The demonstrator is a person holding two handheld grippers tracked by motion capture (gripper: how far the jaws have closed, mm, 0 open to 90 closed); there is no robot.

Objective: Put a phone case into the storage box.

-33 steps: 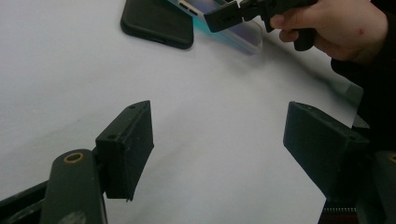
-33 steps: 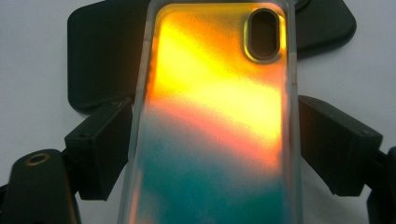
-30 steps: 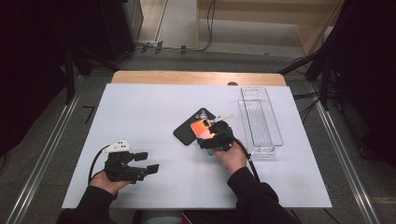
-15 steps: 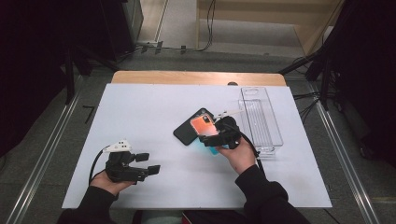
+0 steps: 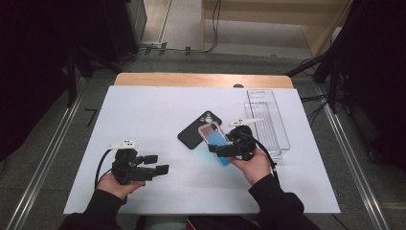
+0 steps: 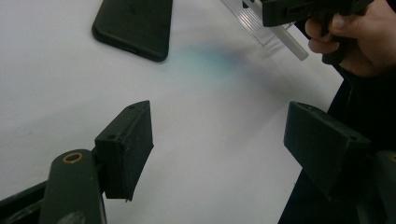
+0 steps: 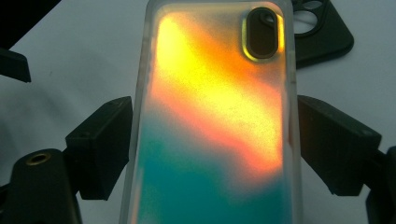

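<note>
The iridescent phone case, orange at the top shading to teal below, with clear edges, sits clamped by its two long sides in the right tongs. In the high view it is held above the white desk, tilted, just beside the black phone case that lies flat on the desk with its camera cut-out toward the far end. A blue-green glow falls on the desk under the held case. To the right of the right hand lies a clear plastic tray, long and narrow, which looks empty.

The left tongs stand released with nothing between them, resting low near the front left of the desk, well apart from both cases; in the left gripper view the pads frame only bare desk.

The likely risk is the grip itself. The case is a thin, flexible shell pinched across its width, so squeezing harder could bow it and let it spring out, while a looser pinch could let it slide down between the pads. If it is meant for the tray, a tilted approach could catch its corner on the tray's wall. Swinging low could also knock the black case out of place.
</note>
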